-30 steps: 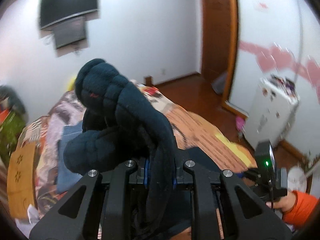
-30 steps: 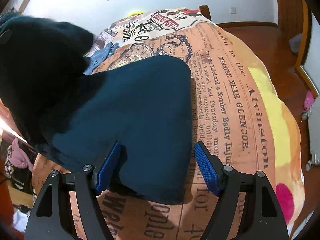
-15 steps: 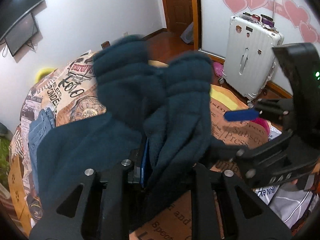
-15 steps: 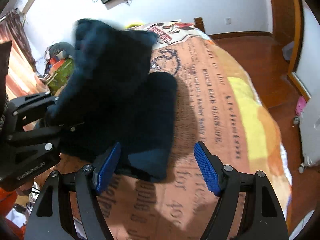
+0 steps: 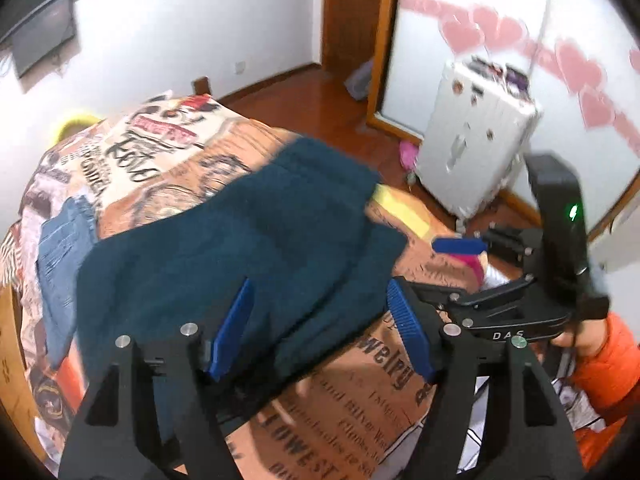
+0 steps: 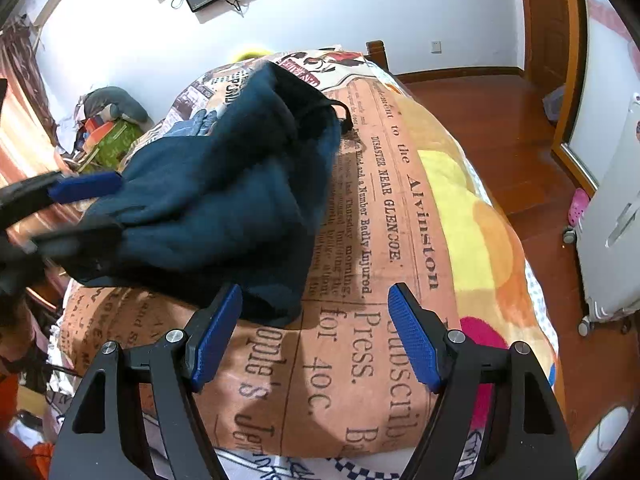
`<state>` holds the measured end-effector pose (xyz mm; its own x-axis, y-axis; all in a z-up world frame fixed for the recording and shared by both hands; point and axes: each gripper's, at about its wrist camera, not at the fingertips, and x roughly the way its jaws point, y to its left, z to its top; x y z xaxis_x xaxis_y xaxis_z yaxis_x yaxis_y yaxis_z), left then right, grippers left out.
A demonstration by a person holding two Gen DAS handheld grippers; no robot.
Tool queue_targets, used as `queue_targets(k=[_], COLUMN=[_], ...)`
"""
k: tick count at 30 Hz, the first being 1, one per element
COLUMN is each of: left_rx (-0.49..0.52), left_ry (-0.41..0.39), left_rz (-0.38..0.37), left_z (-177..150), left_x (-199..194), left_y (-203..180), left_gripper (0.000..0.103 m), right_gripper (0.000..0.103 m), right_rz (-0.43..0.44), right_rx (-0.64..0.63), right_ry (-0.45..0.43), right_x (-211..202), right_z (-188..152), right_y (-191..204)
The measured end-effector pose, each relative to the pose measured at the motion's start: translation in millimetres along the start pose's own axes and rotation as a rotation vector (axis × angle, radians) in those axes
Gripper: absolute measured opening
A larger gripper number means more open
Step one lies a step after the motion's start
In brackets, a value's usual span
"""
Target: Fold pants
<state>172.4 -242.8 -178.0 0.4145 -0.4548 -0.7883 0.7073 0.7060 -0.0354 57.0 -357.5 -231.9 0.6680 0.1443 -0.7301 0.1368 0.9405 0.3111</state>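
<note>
In the left wrist view, light blue jeans (image 5: 60,256) lie at the far left edge of the bed (image 5: 360,400), just beside the dark blue pants (image 5: 240,240) that fill the middle of the frame in a folded heap on the newsprint-patterned blanket. At lower centre the left gripper (image 5: 320,324) has just been opening; its blue pads stand apart over the near edge of the pants, the fabric between them but not pinched. At the right of the frame the right gripper (image 5: 460,246) hangs spread wide with nothing in it, held by a hand in an orange sleeve (image 5: 604,364), and a white suitcase (image 5: 476,152) stands on the floor behind.

In the right wrist view the pants (image 6: 224,200) sit left of centre, bunched and uneven, a dark cord end poking out at the top. The right gripper (image 6: 316,336) hovers open above bare blanket at the bottom.

The risk, as I judge it: the top layer looks lumpy, so the fold may slump or spring apart once released. A pad withdrawing could also snag the thick fabric and drag the layers askew.
</note>
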Motion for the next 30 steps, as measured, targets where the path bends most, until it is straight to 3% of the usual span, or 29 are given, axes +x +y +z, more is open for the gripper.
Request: queue_targets(k=[4,7,13,21,25,30], left_rx=[-0.079,-0.14,-0.194,-0.174,-0.174,-0.087], left_ry=[-0.061,-0.064,0.036,0.199,0.275,0.27], left_rz=[0.093,0.201,0.375,0.436,0.397,0.412], left_z=[1.7,5.0,14.1,31.3,30.0,7.8], left_x=[-26.7,-29.7,5.3,96.1,137.2,145.6], left_y=[40.4,87.0,182.2,263.2,285.3,288.3], left_gripper=[0.071,0.073,0.074,0.074,0.074,0.075], right_gripper=[0.073,0.073,0.073,0.074,0.074,0.074], right_rz=[0.016,0.036,0.069,0.076,0.063,0.017], right_rx=[-0.018,-0.039,-0.056,-0.063,-0.066,-0.078], right_ry=[0.006,0.026,0.074,0.105,0.109,0.106], right_x=[1.7,8.2,31.9,58.1,73.6,91.5], right_z=[1.3,0.9,-0.2,15.0,31.5,58.0], right_y=[4.7,11.9,24.7,26.8,21.5,8.8])
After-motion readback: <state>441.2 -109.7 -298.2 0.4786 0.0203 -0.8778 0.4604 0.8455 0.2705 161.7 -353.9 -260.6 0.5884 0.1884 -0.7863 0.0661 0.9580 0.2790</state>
